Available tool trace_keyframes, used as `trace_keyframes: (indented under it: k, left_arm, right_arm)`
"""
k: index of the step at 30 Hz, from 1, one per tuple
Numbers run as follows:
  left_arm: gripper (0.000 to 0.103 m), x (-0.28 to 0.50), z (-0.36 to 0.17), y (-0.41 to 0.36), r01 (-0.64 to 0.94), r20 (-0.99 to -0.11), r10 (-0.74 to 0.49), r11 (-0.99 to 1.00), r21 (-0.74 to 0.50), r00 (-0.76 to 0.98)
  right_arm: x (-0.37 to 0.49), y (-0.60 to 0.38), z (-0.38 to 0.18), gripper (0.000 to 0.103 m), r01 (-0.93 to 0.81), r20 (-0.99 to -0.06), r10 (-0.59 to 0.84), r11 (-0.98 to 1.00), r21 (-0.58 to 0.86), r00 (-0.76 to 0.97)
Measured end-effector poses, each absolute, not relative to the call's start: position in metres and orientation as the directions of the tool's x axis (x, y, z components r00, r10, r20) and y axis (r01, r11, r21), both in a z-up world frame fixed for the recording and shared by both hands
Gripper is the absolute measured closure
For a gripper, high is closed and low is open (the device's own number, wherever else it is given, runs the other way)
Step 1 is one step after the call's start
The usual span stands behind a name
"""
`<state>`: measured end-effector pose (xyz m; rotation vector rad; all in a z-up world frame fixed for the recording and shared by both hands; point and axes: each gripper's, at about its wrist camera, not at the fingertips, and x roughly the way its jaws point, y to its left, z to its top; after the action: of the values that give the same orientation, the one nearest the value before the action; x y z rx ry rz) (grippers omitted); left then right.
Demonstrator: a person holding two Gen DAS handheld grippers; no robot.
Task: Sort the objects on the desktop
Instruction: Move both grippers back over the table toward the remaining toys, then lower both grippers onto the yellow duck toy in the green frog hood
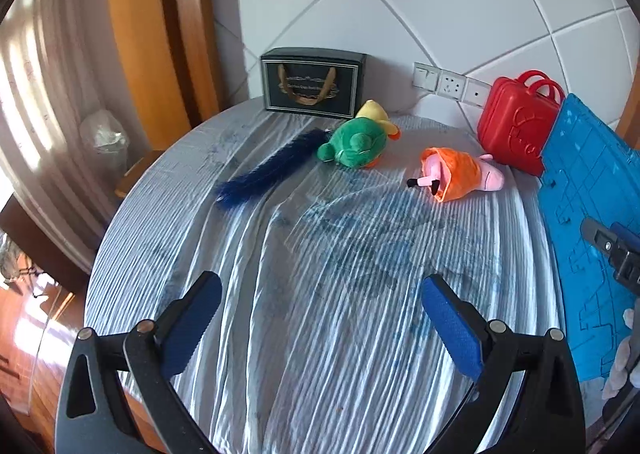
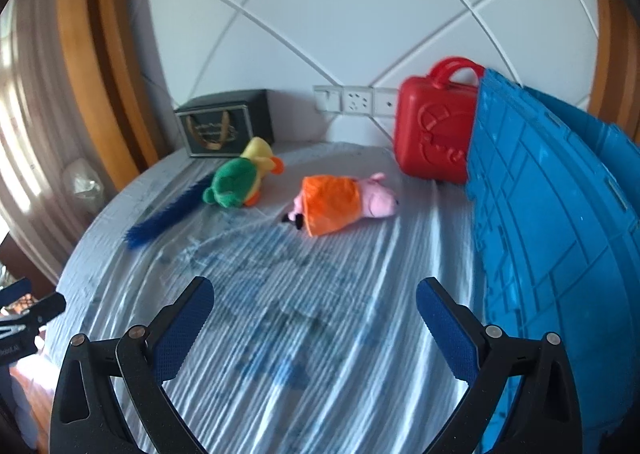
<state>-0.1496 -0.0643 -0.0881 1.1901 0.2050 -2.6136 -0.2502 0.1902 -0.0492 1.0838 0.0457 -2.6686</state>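
Both grippers spread and empty; pink plush toy [image 2: 344, 201] lies at 12 o'clock from right gripper [image 2: 314, 318], long axis 9-to-3, farther from left gripper [image 1: 320, 318].

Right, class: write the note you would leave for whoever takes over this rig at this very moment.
Left claw: open, holding nothing, above the striped tablecloth.
Right claw: open, holding nothing, beside the blue crate.
Things: green and yellow plush toy and dark blue furry strip lie together near the black box. Pink pig plush in an orange dress lies in the middle. Red toy suitcase stands against the crate by the wall.
Done: no toy is gripped; whether anything is in the crate cannot be seen.
Left: pick up the loose toys and sort them, probably into the crate.
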Motion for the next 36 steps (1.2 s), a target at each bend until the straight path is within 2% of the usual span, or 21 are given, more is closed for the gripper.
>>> trace_keyframes:
  k: [4,8,17,25,30,34,36]
  left_arm:
    - [0.002,-0.176,-0.090,-0.081,0.211,-0.752,-0.115,-0.977,-0.034,-0.649]
    - [0.002,-0.203,-0.094,-0.101,0.153,-0.757,-0.073,-0.988,-0.036,-0.649]
    - [0.002,-0.288,-0.094,-0.112,0.105,-0.752,-0.036,-0.993,-0.045,-0.659]
    - [0.002,-0.418,-0.169,-0.092,0.091,-0.812,-0.003,-0.994,-0.062,-0.584]
    - [0.002,-0.486,-0.222,-0.088,0.069,-0.838,-0.028,-0.998,-0.012,-0.544]
    - [0.002,-0.519,-0.250,-0.122,0.119,-0.844,-0.106,-0.992,0.051,-0.526]
    - [0.001,-0.523,-0.253,-0.152,0.153,-0.845,-0.071,-0.988,-0.013,-0.530]
  right_arm:
    - [-0.257,0.179,-0.049,0.000,0.184,-0.702,-0.157,-0.982,0.038,-0.695]
    - [-0.273,0.158,-0.050,0.000,0.162,-0.724,-0.166,-0.984,0.075,-0.669]
    - [-0.338,0.114,-0.040,0.001,0.218,-0.722,-0.172,-0.975,0.030,-0.670]
    - [-0.433,0.108,-0.081,0.001,0.241,-0.764,-0.159,-0.971,0.005,-0.626]
    - [-0.497,0.099,-0.121,0.001,0.252,-0.798,-0.156,-0.968,0.005,-0.582]
    - [-0.536,0.078,-0.149,0.001,0.286,-0.818,-0.159,-0.958,-0.008,-0.554]
    - [-0.551,0.065,-0.161,0.001,0.315,-0.823,-0.181,-0.949,0.002,-0.538]
